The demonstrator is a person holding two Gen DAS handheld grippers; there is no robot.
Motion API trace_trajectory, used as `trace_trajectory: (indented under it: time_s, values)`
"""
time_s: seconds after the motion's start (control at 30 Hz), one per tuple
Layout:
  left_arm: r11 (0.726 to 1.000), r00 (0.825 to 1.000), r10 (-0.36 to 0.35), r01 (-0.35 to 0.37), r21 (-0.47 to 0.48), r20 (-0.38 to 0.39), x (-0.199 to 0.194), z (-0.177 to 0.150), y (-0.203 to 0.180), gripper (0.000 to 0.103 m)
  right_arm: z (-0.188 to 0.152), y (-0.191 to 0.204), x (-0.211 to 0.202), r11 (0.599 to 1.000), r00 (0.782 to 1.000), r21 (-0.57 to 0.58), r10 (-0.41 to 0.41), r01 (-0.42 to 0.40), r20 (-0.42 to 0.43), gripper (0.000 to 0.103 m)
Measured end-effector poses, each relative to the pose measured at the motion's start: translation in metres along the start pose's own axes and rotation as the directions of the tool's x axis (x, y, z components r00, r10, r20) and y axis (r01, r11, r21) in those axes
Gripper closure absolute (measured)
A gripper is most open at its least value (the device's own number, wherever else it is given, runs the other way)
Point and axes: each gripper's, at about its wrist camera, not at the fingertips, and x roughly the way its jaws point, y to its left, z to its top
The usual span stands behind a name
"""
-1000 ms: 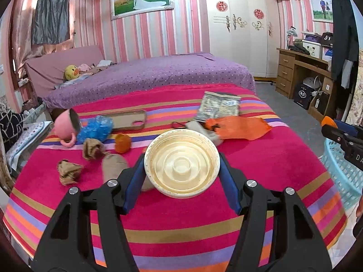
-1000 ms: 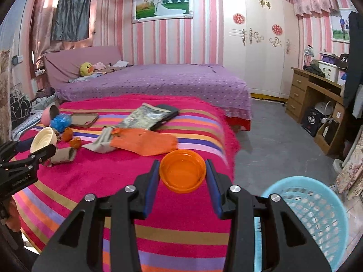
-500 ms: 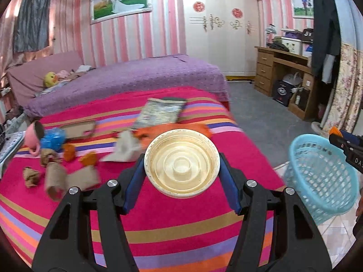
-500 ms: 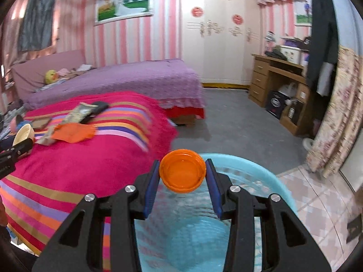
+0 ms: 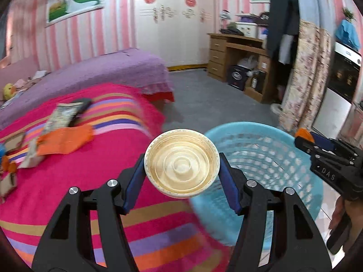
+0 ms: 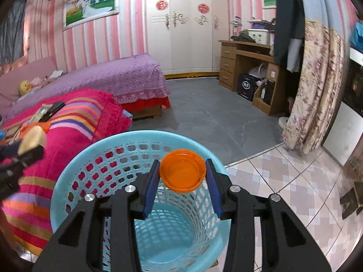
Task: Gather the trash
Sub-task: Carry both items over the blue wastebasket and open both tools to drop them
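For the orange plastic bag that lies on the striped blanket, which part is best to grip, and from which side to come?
Probably grip the orange bag at its bunched right end, coming from above with the jaws across the thin folds. It lies flat and limp on the striped blanket, so no edge stands up; that end is clear of the packet at its left.

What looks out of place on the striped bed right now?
Litter sits on the striped blanket: an orange bag and a crumpled foil packet near its far edge, with small scraps at the left edge, too blurred to name.
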Motion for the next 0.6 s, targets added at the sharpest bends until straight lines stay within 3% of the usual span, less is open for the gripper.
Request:
trace_trajectory:
  time_s: [0.17,0.37,0.4,0.47,0.6]
  values:
    - [0.999,0.999,-0.027,0.028,0.026,-0.032,0.021,0.007,-0.029,0.042,-0.002,-0.011,0.0,1.0,1.0,0.026,-0.01,0.009,0.013,0.063]
    - [0.999,0.998,0.003,0.0,0.044,-0.068,0.038,0.008,-0.045,0.042,-0.005,-0.019,0.002,0.998,1.0,0.057,-0.021,0.02,0.016,0.063]
    - [0.999,0.997,0.002,0.0,0.038,-0.073,0.04,0.009,-0.044,0.04,-0.005,-0.019,0.002,0.998,1.0,0.058,-0.019,0.018,0.019,0.063]
    - [0.999,0.997,0.011,-0.008,0.034,-0.072,0.041,0.009,-0.04,0.026,-0.004,-0.016,0.002,0.999,1.0,0.052,-0.017,0.016,0.024,0.063]
    - [0.998,0.998,0.043,-0.042,0.036,-0.04,0.035,0.013,-0.03,0.016,-0.004,-0.011,0.005,0.999,1.0,0.045,-0.014,0.013,0.026,0.063]
